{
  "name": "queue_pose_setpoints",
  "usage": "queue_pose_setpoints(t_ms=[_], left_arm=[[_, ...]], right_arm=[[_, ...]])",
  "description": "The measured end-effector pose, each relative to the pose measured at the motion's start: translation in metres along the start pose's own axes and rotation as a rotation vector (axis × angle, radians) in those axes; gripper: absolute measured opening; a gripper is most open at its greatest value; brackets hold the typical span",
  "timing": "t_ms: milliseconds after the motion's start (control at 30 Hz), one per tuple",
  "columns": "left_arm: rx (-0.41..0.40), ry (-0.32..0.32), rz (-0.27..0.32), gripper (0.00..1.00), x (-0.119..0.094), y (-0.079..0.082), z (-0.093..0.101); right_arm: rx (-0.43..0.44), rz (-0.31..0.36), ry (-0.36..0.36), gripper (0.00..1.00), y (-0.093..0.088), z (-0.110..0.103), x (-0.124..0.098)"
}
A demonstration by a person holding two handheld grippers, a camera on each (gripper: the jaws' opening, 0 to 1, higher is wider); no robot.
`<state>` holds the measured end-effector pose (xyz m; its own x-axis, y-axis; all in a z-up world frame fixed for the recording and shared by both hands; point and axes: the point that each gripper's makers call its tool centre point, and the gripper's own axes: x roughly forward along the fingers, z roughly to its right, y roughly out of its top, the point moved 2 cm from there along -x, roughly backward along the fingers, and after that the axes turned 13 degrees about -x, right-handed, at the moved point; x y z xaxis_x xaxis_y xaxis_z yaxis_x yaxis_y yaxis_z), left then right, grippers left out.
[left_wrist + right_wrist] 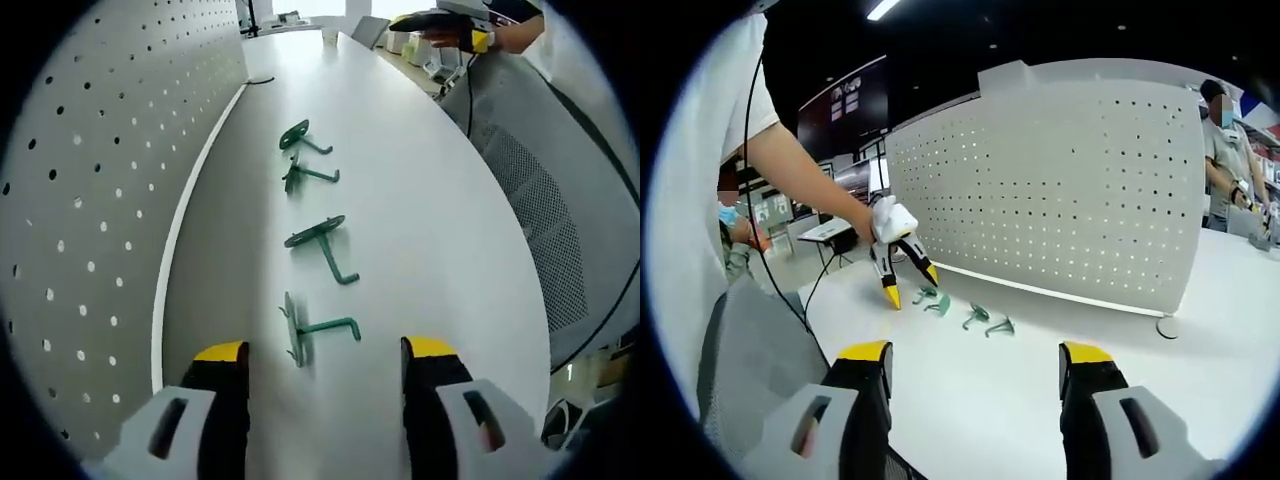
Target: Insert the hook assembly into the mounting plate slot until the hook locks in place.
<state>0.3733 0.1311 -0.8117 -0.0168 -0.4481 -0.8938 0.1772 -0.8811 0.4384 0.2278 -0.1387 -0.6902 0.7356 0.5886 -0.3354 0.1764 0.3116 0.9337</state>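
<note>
Several green hook assemblies lie in a row on the white table (440,230): the nearest hook (312,331) just ahead of my left gripper (325,350), another hook (325,243) beyond it, and two more (303,160) farther off. The white perforated mounting plate (90,200) stands upright along the table's left side. My left gripper is open, with nothing between its jaws. In the right gripper view the left gripper (908,286) hangs open over the hooks (965,308), in front of the mounting plate (1060,200). My right gripper (975,352) is open and well back from them.
A grey mesh chair back (540,220) stands at the table's right edge. A person's hand with a dark tool (450,25) shows at the far end. Another person (1225,150) stands behind the plate at right. The plate's round foot (1167,326) rests on the table.
</note>
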Motion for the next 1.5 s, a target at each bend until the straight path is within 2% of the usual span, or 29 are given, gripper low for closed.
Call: queue_pose_setpoints(t_ms=[67, 200, 333, 867, 1100, 1333, 1433, 1500], left_arm=[[0.001, 0.001, -0.006, 0.59, -0.001, 0.0, -0.003], [-0.035, 0.025, -0.009, 0.42, -0.005, 0.0, -0.011], [-0.03, 0.026, -0.011, 0.4, -0.004, -0.001, -0.011], [-0.068, 0.062, 0.002, 0.24, -0.002, 0.003, -0.017], [-0.094, 0.073, 0.009, 0.22, -0.002, 0.004, -0.017], [-0.078, 0.086, 0.004, 0.15, -0.002, 0.004, -0.016], [-0.119, 0.095, 0.007, 0.13, -0.001, 0.004, -0.019], [-0.109, 0.105, 0.005, 0.12, -0.001, 0.004, -0.02]], right_arm=[[-0.001, -0.002, 0.0, 0.65, 0.0, 0.0, 0.0], [-0.001, -0.002, -0.003, 0.65, -0.001, 0.001, 0.0], [-0.004, -0.004, 0.001, 0.64, -0.001, 0.0, 0.0], [-0.004, -0.007, 0.002, 0.63, -0.002, 0.0, 0.0], [-0.003, -0.008, 0.001, 0.63, -0.002, 0.0, 0.001], [-0.001, -0.007, -0.003, 0.63, -0.002, 0.0, 0.0], [0.002, -0.007, -0.004, 0.62, -0.002, 0.001, 0.0], [0.001, -0.007, -0.004, 0.62, -0.002, 0.001, 0.0]])
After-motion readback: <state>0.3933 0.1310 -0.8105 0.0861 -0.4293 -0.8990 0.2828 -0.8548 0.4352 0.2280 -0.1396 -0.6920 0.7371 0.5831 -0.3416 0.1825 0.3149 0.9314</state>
